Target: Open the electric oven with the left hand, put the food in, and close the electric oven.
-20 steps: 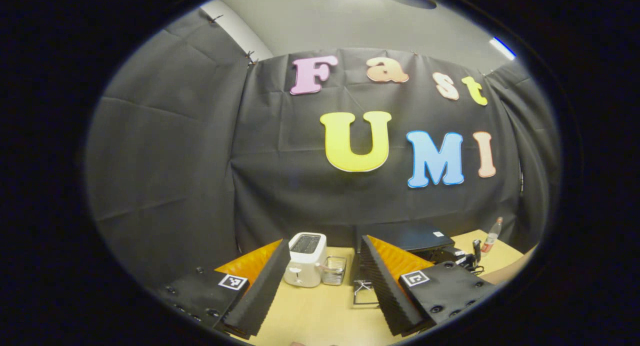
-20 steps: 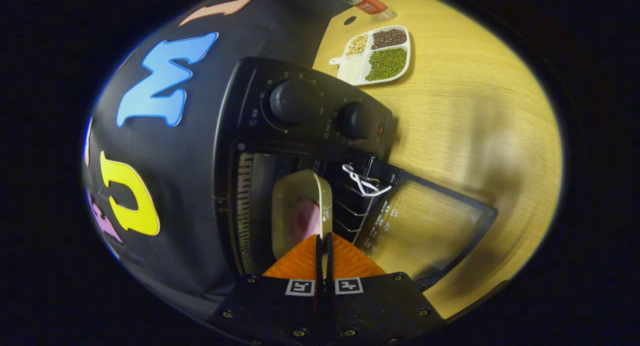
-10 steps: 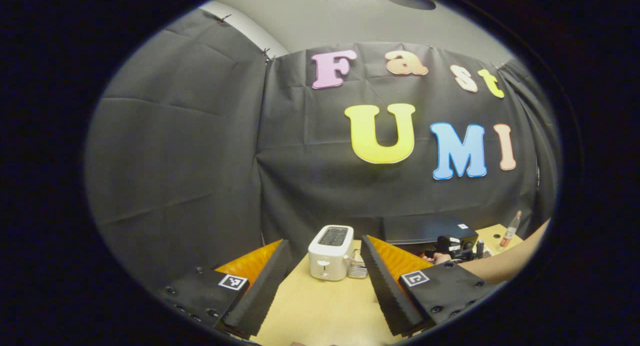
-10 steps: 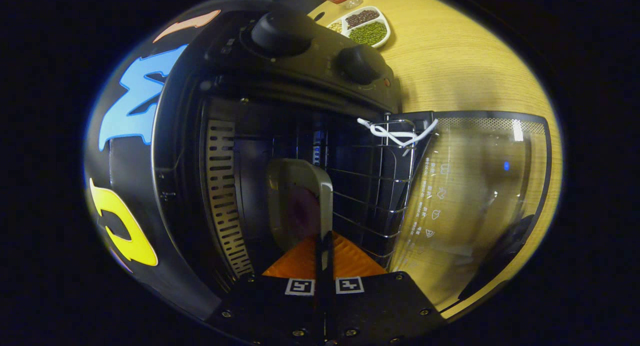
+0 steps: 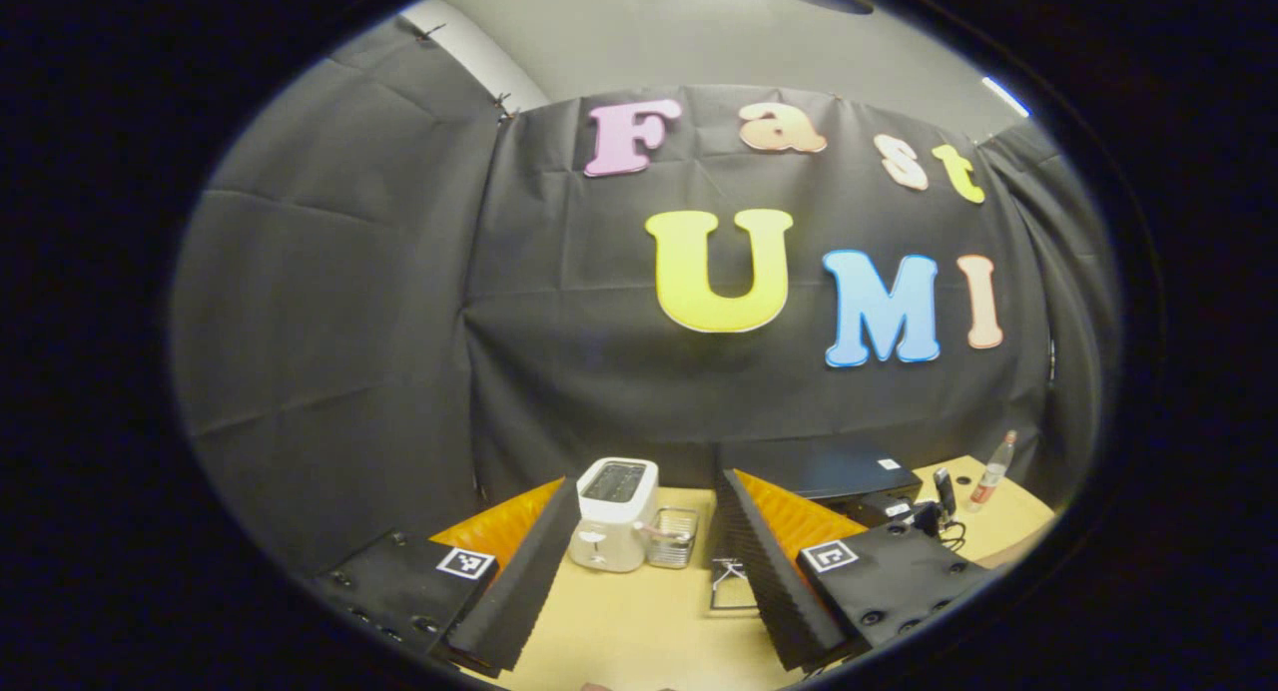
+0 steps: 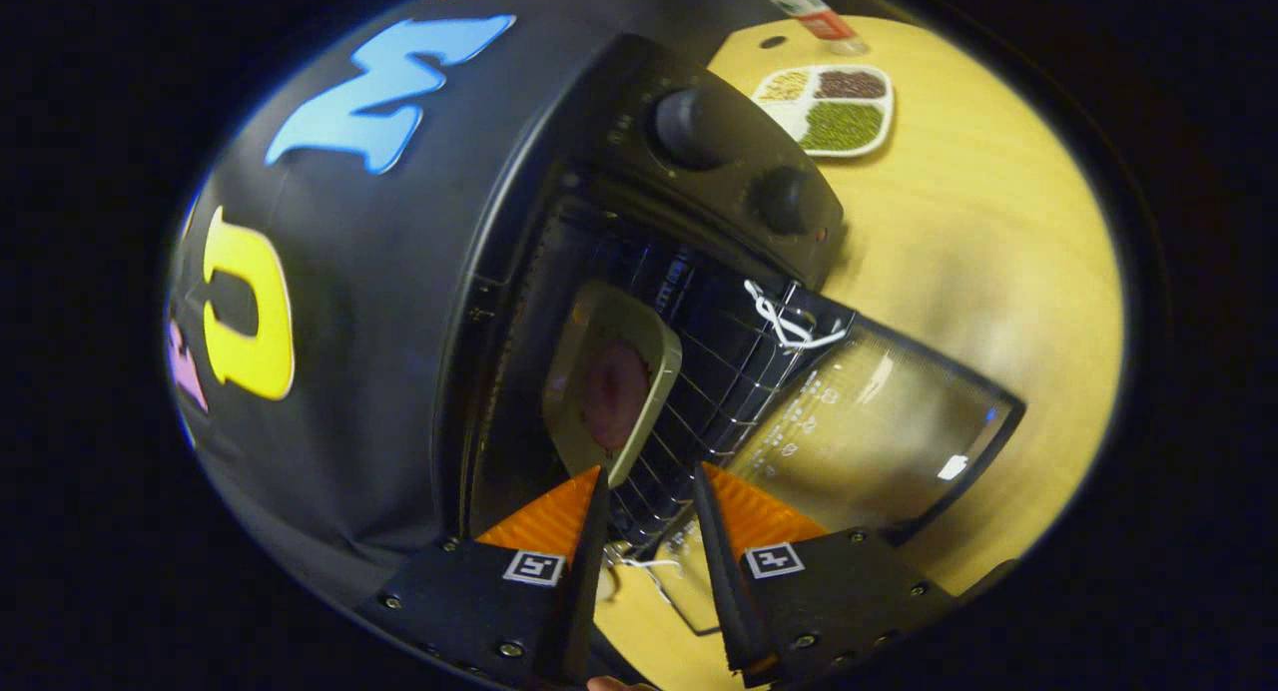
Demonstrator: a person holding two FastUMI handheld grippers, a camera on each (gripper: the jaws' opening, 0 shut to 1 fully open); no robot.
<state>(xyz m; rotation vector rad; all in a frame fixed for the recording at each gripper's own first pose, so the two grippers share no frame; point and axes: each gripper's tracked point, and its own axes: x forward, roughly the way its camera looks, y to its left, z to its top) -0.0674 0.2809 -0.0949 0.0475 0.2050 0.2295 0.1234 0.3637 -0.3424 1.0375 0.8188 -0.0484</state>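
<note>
In the right gripper view the black electric oven [image 6: 499, 302] stands open, its glass door [image 6: 879, 421] folded down onto the table. A pale plate [image 6: 654, 371] with a pink piece of food [image 6: 614, 391] rests inside on the wire rack [image 6: 719, 371]. My right gripper [image 6: 649, 476] is open just outside the oven mouth, and its left fingertip sits close to the plate's near rim. In the left gripper view my left gripper [image 5: 647, 483] is open over the table with nothing between its fingers. The oven [image 5: 814, 468] lies beyond its right finger.
A white toaster [image 5: 614, 516] and a small wire holder [image 5: 671, 537] stand ahead of the left gripper on the wooden table [image 5: 639, 621]. A divided dish of beans [image 6: 829, 112] and a bottle [image 6: 809, 2] sit past the oven's knobs [image 6: 684, 127].
My right gripper carried the plate deep into the oven, then opened, let go of it and drew back. The left gripper swung left and returned, still open.
</note>
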